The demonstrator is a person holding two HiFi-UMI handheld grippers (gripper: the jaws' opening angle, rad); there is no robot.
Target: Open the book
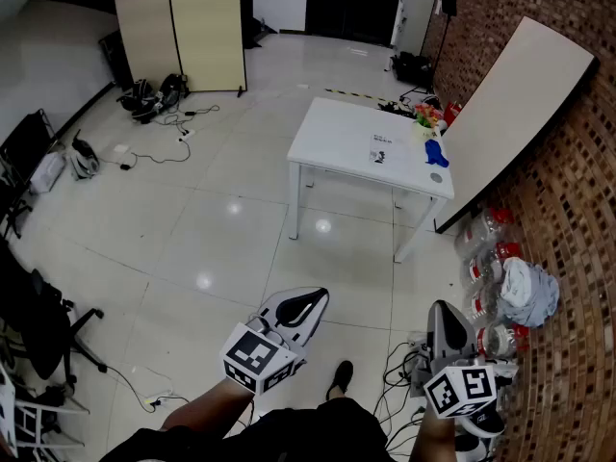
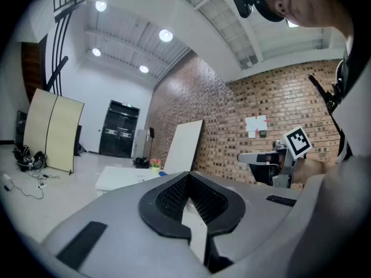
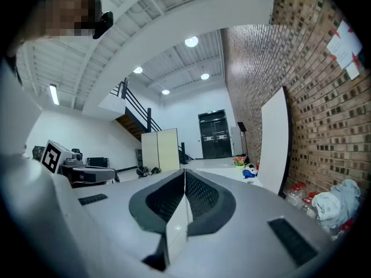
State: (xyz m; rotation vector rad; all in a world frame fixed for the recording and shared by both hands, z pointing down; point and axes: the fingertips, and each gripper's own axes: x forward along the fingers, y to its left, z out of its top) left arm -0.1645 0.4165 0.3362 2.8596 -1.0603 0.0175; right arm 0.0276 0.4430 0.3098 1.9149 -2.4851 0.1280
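A small book [image 1: 382, 156] with a printed cover lies shut on a white table [image 1: 337, 142] several steps ahead of me. My left gripper [image 1: 310, 301] is held low at the bottom centre, far from the table, jaws shut on nothing. My right gripper [image 1: 440, 314] hangs at the bottom right, also shut and empty. In the left gripper view the shut left gripper [image 2: 189, 177] points towards the table [image 2: 122, 178], and the right gripper [image 2: 272, 160] shows beside it. In the right gripper view the right gripper [image 3: 185, 174] is shut, with the table [image 3: 229, 168] beyond its tips.
A blue object [image 1: 435, 152] and flowers [image 1: 426, 115] sit at the table's right end. A large white board [image 1: 520, 104] leans on the brick wall. Bottles and a bundle of cloth [image 1: 525, 292] lie by the wall. Cables [image 1: 399, 369] run near my feet. Office chairs [image 1: 34, 325] stand at left.
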